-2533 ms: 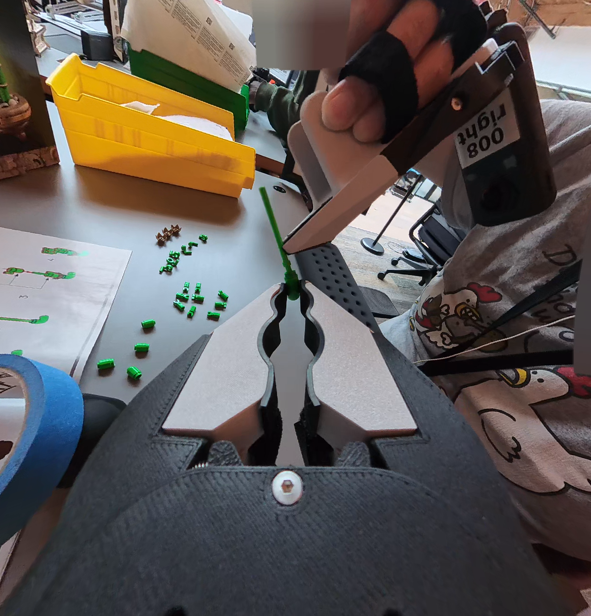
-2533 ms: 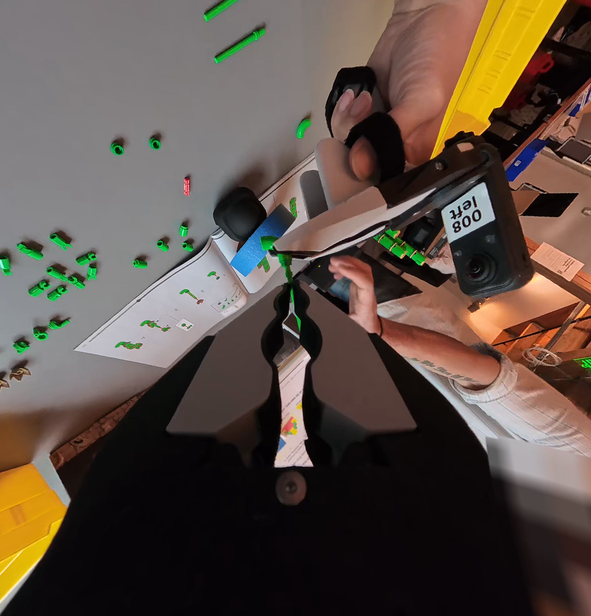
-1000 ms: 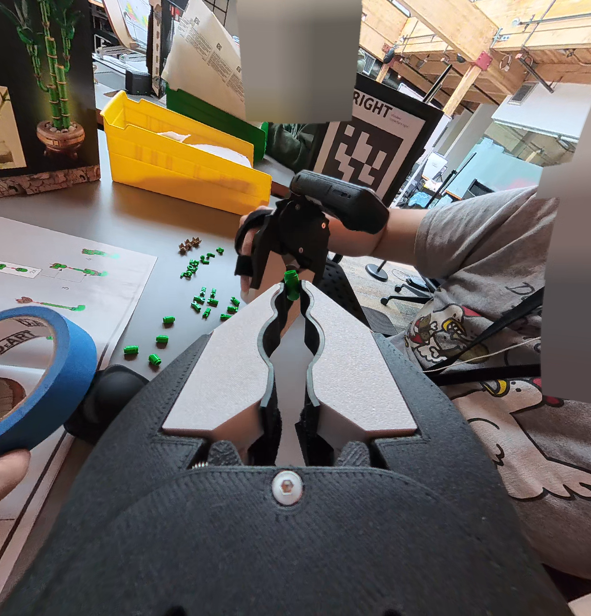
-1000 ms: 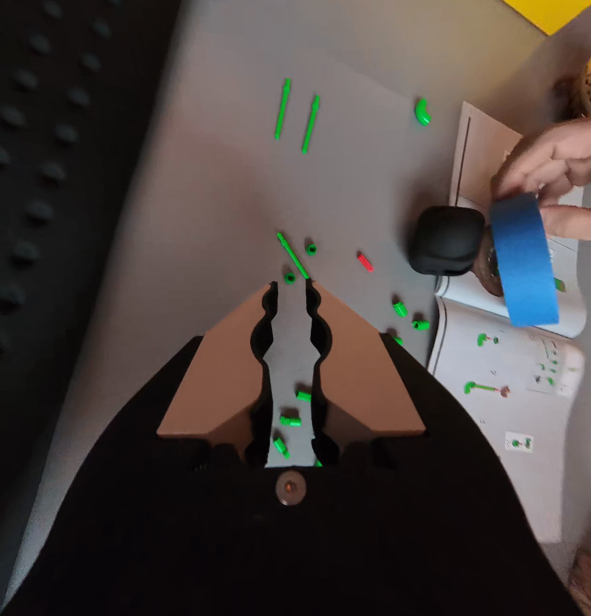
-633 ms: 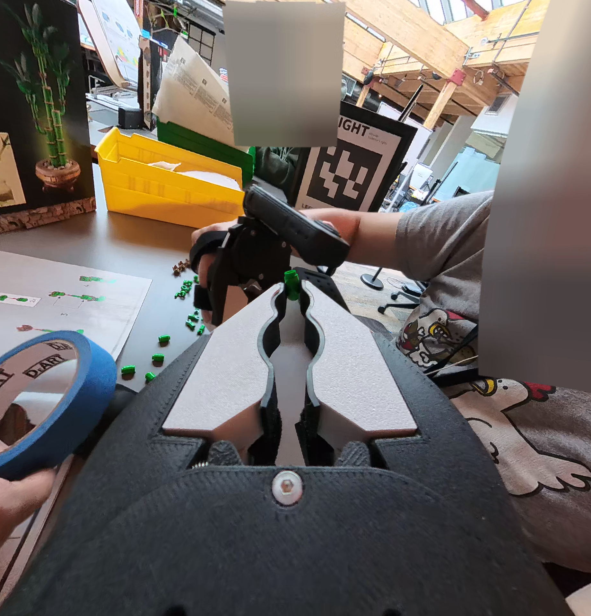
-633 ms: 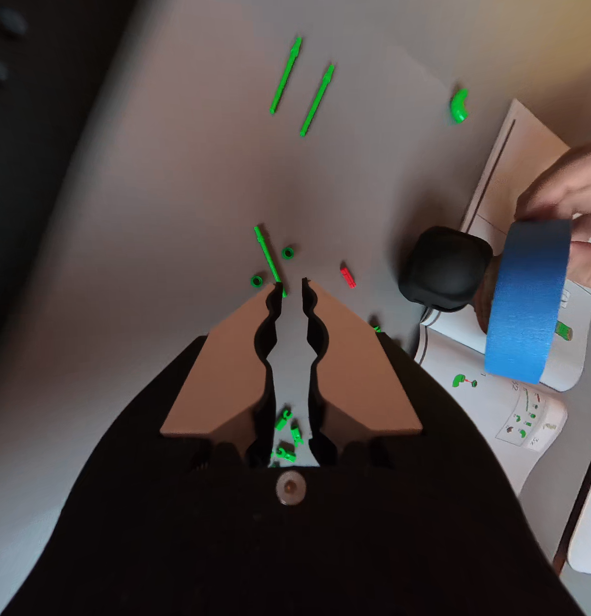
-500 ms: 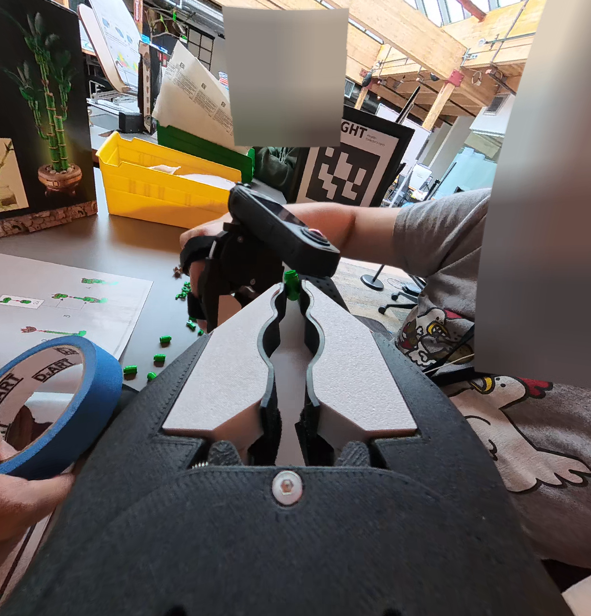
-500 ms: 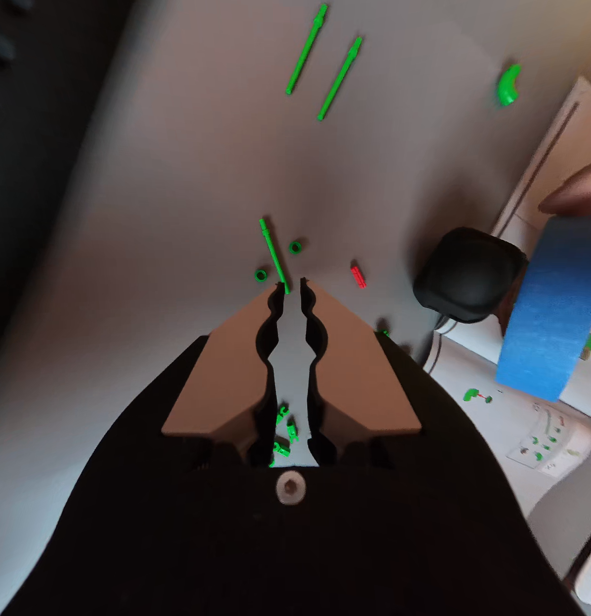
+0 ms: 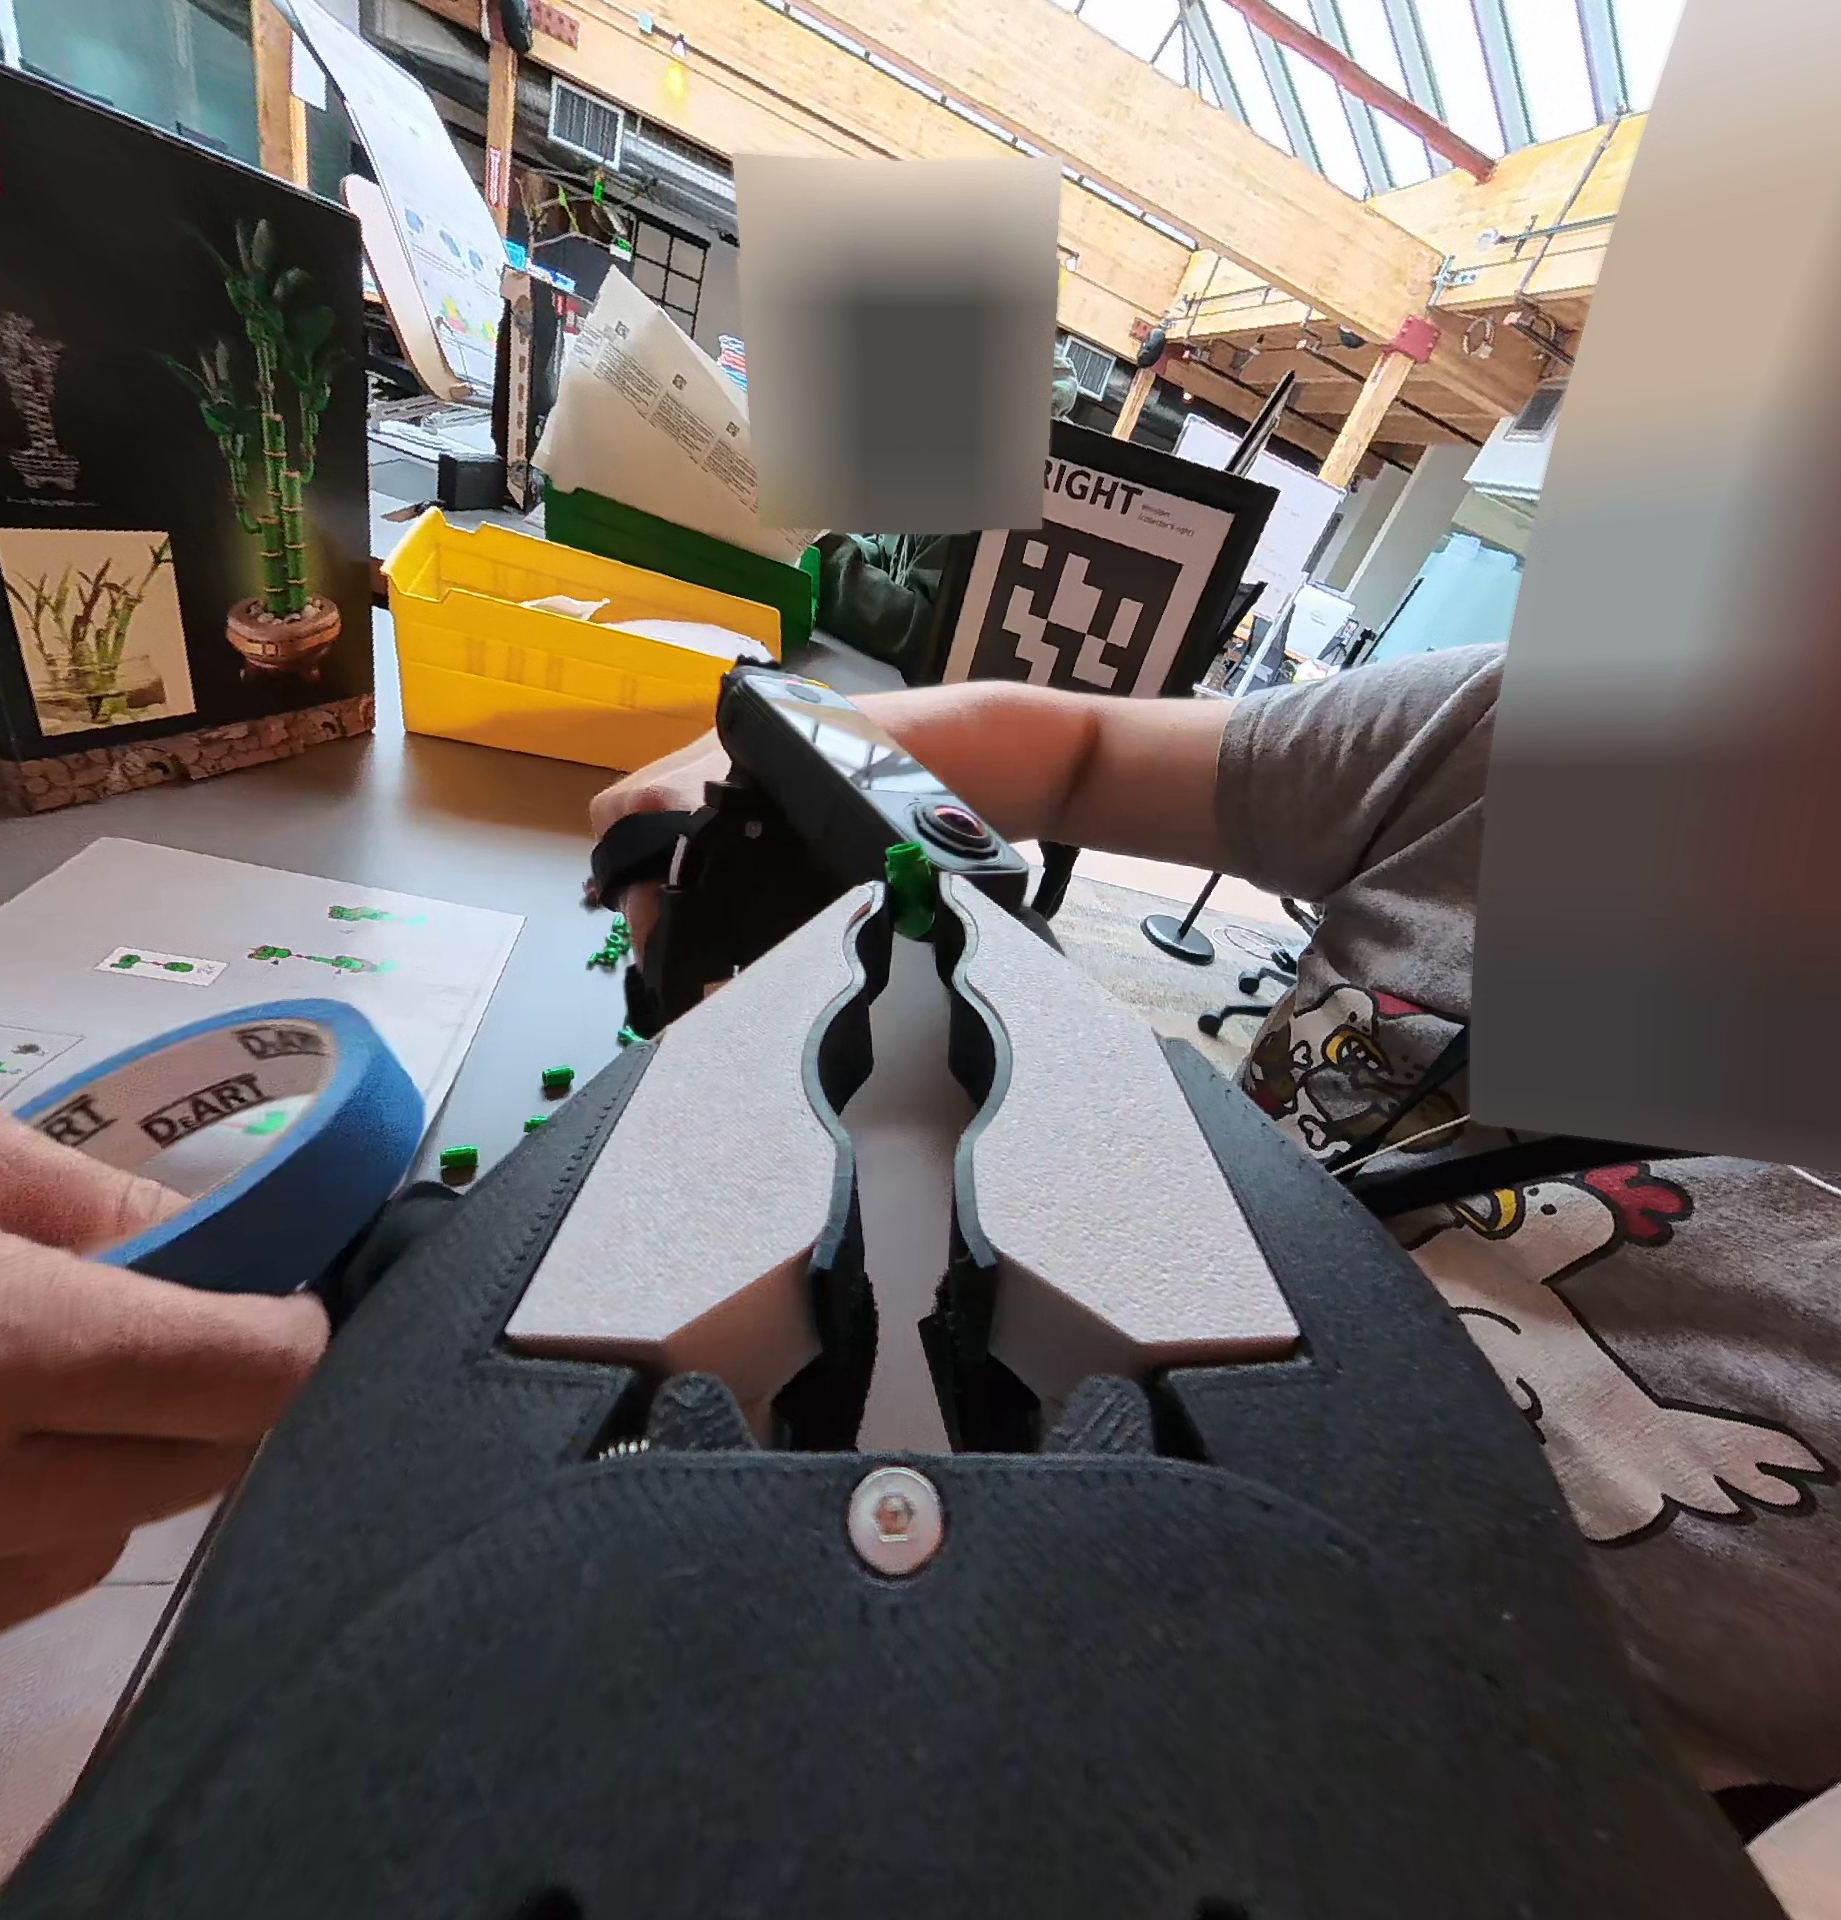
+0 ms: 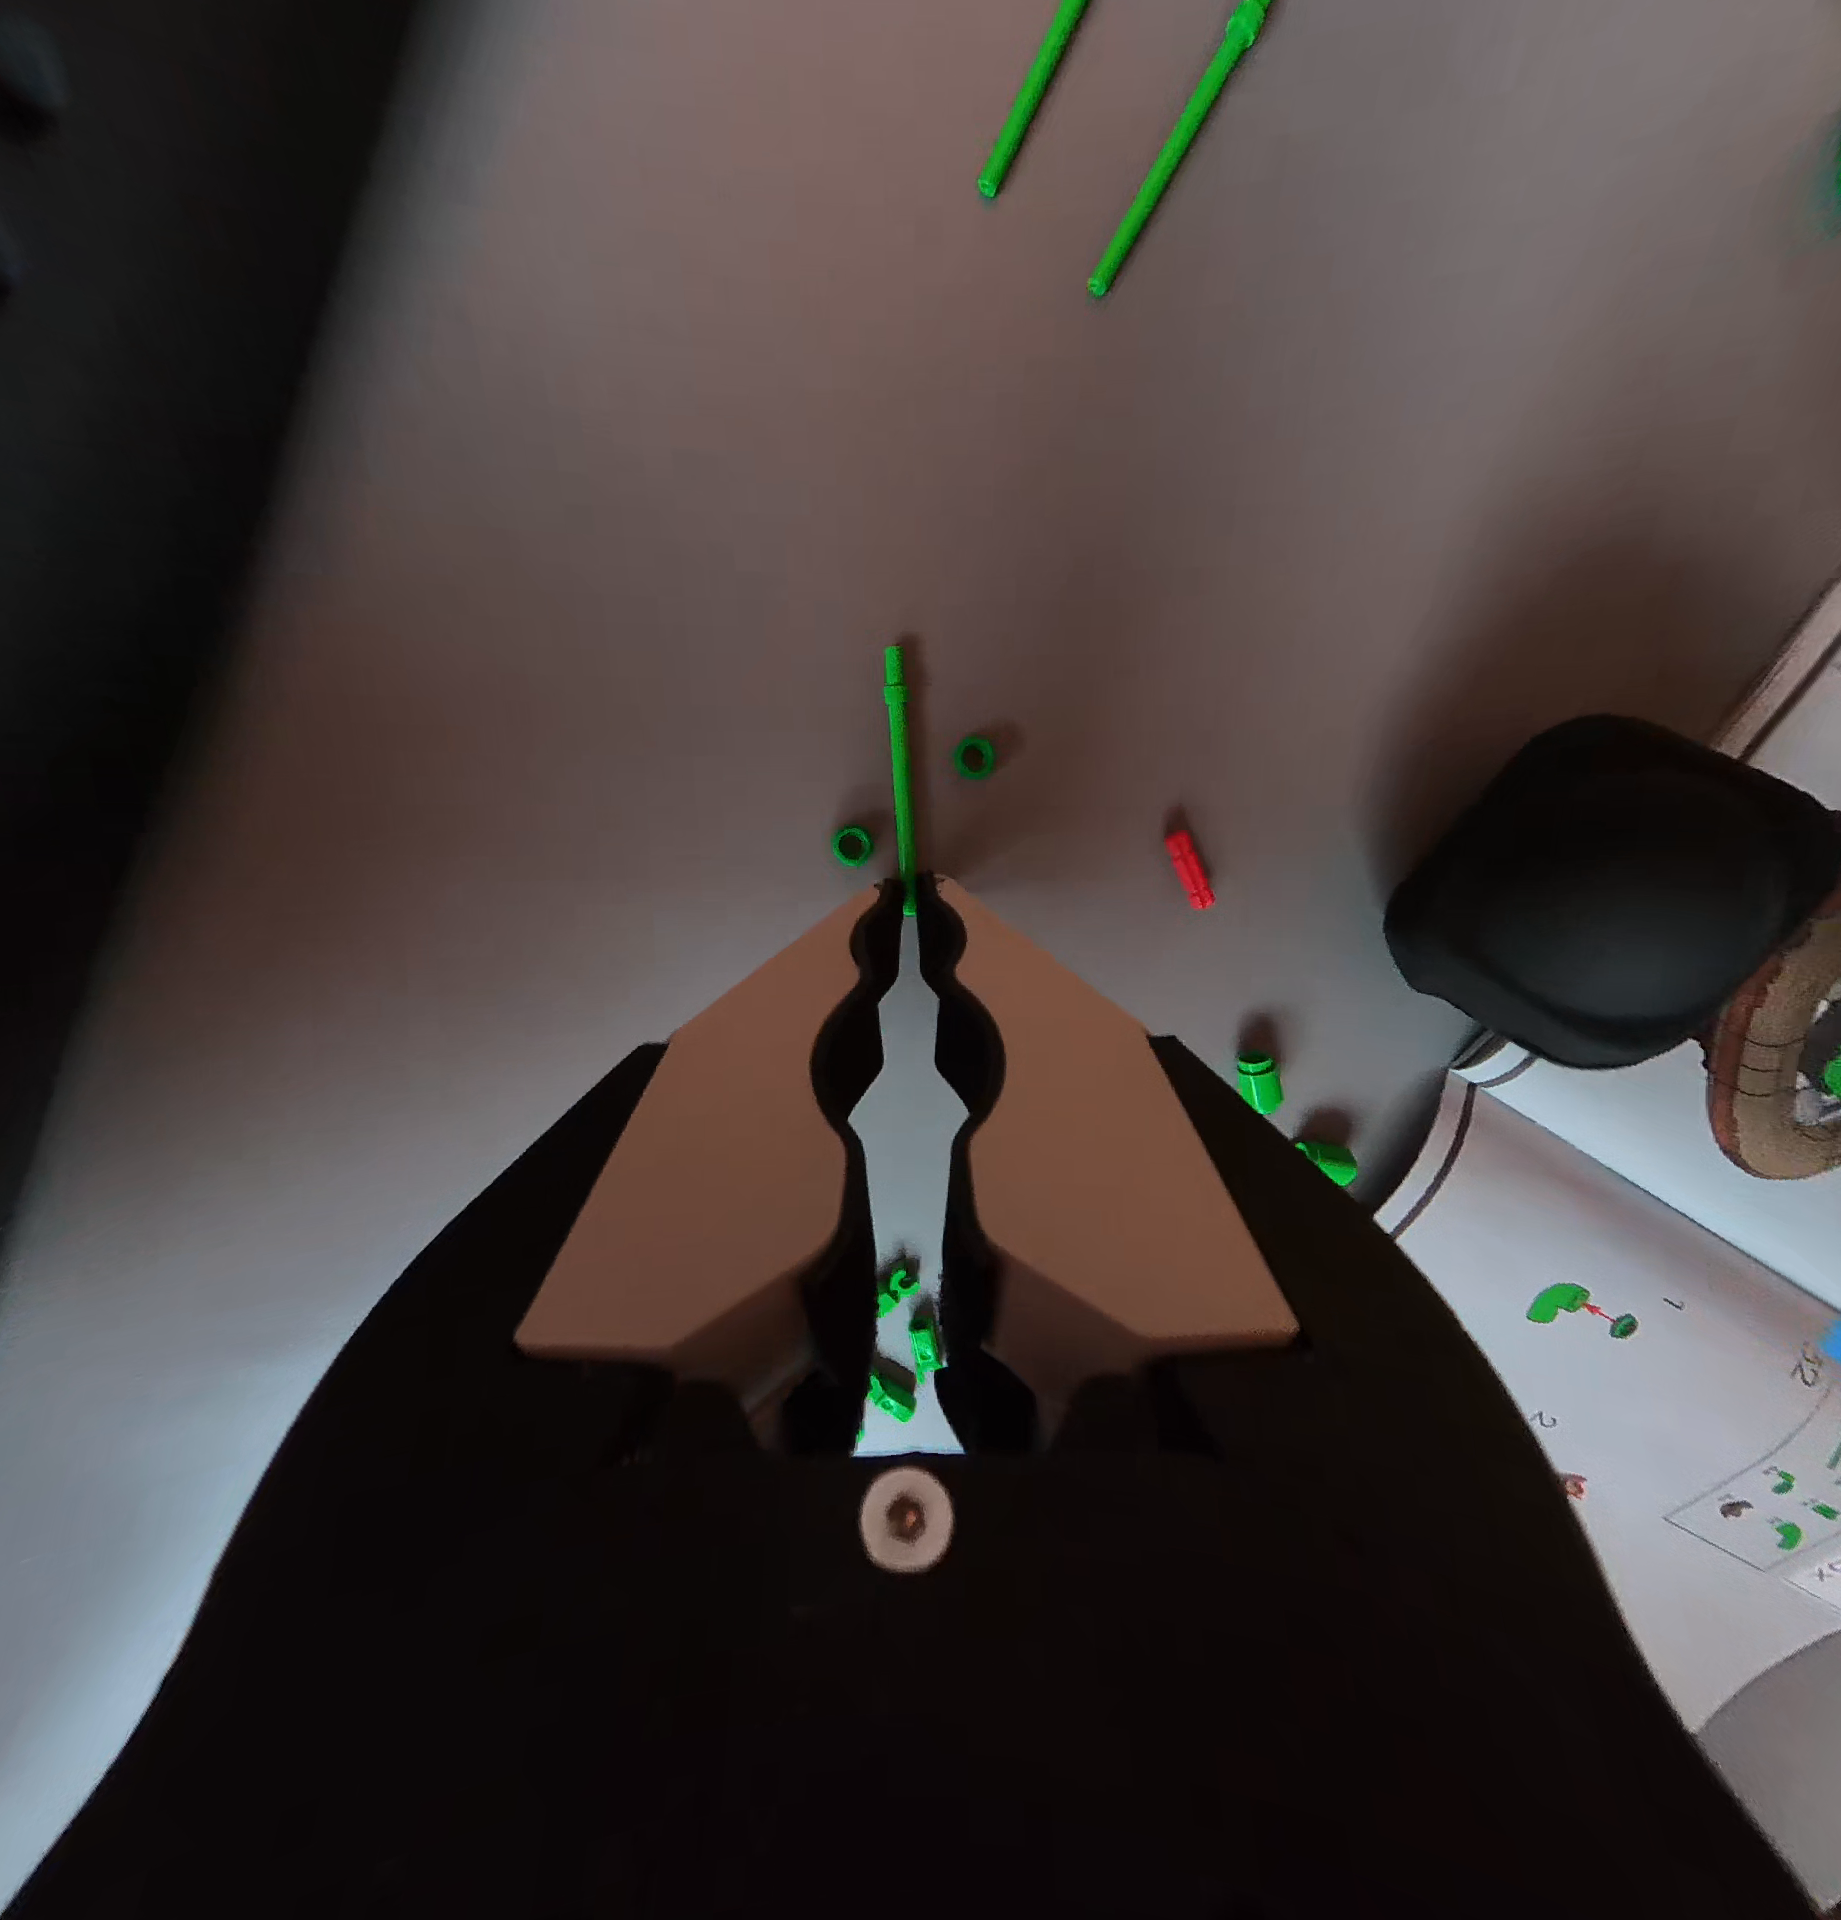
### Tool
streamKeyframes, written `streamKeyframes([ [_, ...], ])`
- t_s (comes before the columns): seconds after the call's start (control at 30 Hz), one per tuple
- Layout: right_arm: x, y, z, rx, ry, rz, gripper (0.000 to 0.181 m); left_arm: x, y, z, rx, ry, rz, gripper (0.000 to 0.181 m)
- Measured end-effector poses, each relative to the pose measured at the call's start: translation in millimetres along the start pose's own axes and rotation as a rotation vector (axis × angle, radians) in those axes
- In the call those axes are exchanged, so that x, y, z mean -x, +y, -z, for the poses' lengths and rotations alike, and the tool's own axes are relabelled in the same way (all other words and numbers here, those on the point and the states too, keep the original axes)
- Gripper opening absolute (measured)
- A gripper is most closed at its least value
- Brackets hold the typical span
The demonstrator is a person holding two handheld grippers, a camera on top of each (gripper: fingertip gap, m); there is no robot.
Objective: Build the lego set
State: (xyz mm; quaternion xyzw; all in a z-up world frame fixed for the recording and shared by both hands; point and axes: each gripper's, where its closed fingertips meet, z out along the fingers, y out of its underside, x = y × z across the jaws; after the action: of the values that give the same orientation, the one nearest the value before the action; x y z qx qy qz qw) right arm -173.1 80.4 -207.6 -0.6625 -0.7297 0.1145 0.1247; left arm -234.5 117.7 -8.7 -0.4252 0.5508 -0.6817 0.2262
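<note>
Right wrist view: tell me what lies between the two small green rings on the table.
In the right wrist view, the thin green rod runs between the two green rings, its near end pinched in the right gripper.

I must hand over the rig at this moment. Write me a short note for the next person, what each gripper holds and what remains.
Left hand-held gripper: shut on a small green piece, held up above the table.
Right hand-held gripper: shut on the near end of a thin green rod, low over the table, between two green rings.
Two more rods and many loose green pieces lie on the table, beside the instruction sheet.
Done: both parts gripped. Left: join them; most pieces are unassembled.
</note>
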Motion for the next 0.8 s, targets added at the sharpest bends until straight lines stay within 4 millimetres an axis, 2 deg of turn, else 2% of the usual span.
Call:
streamKeyframes([
  [0.03, 0.8, 0.7, 0.5, -0.002, 0.017, 0.003, 0.001, -0.5, -1.3, 1.4, -0.007, 0.001, -0.001, 0.005],
  [0.1, 0.5, 0.6, 5.6, -0.014, 0.075, 0.003, 0.001, -1.4, -3.4, 3.4, -0.016, -0.001, -0.005, 0.005],
  [0.2, -2.4, -7.3, 27.3, -0.069, 0.21, -0.008, 0.001, -3.1, -4.8, 4.2, -0.02, 0.0, -0.01, 0.004],
  [0.33, -1.9, -11.1, 65.9, -0.023, 0.426, 0.03, 0.001, -1.0, 2.0, -1.9, 0.019, -0.008, -0.001, 0.005],
  [0.5, -2.0, -16.3, 123.7, 0.143, 0.685, 0.115, 0.001, 1.9, 16.6, -13.2, 0.103, -0.023, 0.006, 0.005],
  [0.6, -3.9, -25.4, 154.3, 0.211, 0.811, 0.168, 0.001, 2.0, 18.6, -16.7, 0.114, -0.022, 0.017, 0.005],
  [0.7, -8.3, -36.3, 172.2, 0.252, 0.904, 0.236, 0.001, 1.1, 25.2, -24.5, 0.143, -0.005, 0.031, 0.005],
  [0.8, -14.7, -43.3, 177.4, 0.29, 0.956, 0.29, 0.001, -0.6, 33.0, -33.3, 0.181, 0.012, 0.032, 0.005],
])
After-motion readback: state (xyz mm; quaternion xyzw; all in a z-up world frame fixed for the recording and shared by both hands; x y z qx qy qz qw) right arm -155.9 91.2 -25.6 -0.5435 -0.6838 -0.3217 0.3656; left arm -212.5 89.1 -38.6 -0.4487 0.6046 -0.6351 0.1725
